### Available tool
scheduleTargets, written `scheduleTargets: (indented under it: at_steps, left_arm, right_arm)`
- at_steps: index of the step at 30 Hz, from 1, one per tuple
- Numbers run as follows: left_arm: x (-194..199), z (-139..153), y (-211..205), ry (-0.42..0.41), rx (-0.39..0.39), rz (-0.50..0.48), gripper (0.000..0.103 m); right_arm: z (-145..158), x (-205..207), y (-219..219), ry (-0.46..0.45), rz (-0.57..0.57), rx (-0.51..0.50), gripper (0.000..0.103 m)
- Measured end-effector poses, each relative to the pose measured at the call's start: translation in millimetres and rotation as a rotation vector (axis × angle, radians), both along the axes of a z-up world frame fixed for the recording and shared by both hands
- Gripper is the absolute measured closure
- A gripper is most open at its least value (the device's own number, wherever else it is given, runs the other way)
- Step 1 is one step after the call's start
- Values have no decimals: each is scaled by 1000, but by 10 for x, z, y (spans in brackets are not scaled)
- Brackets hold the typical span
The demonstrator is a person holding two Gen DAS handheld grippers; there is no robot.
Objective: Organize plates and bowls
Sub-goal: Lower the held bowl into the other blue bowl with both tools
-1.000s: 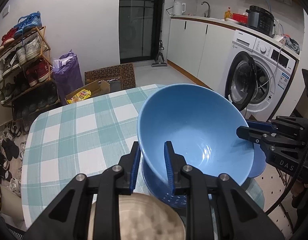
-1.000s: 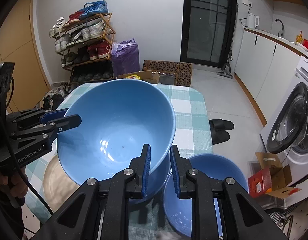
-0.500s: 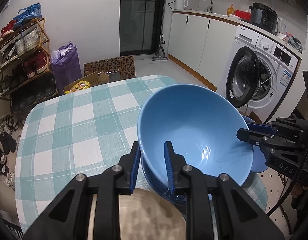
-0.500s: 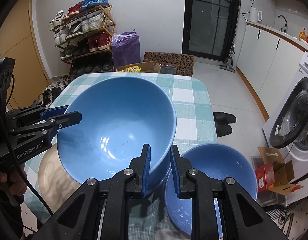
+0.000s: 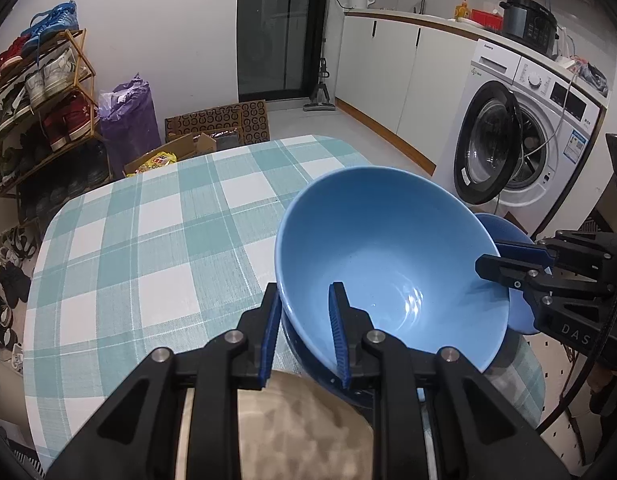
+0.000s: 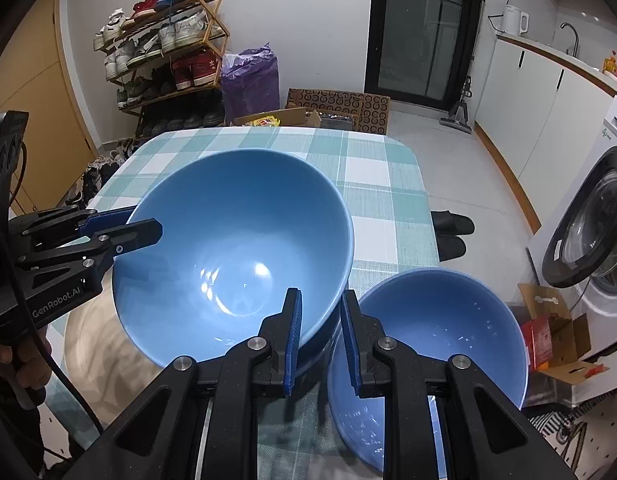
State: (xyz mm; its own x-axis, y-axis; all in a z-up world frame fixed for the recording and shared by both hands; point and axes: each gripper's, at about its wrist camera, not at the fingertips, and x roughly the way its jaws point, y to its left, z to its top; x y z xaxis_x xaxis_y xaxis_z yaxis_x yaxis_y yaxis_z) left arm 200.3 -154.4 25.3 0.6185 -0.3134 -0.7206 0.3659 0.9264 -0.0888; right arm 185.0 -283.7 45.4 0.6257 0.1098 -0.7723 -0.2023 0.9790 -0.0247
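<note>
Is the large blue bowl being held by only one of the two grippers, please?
No, the large blue bowl is clamped on opposite sides of its rim by both the left gripper and the right gripper.

Big blue bowl (image 5: 388, 264), glossy, empty, mouth up & tilted, rim pinched on opposite sides, sits over a darker blue bowl (image 5: 324, 376) underneath w/ only its rim edge showing; can't tell if fully seated. Smaller blue bowl (image 6: 428, 344) just beside it, upright, empty, few specks inside, near table edge. Beige plate (image 6: 104, 360) on the other side, flat on the cloth, partly under the big one.
</note>
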Motion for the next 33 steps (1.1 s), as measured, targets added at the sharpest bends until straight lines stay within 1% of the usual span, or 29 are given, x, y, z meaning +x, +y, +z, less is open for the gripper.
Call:
scheduleTargets:
  at_steps: [14,21,33]
  left_arm:
    - [6,-154,-35,9,46,-2,81]
    - [11,-200,-49,11,59,-9,81]
    - [0,-278,-111,10,98,-18,81]
  right_arm:
    - [-156,68,44,29,0,-20,83]
    - [-225,66,122,30,1,-67,83]
    - [-285,46,147,30,1,-107,83]
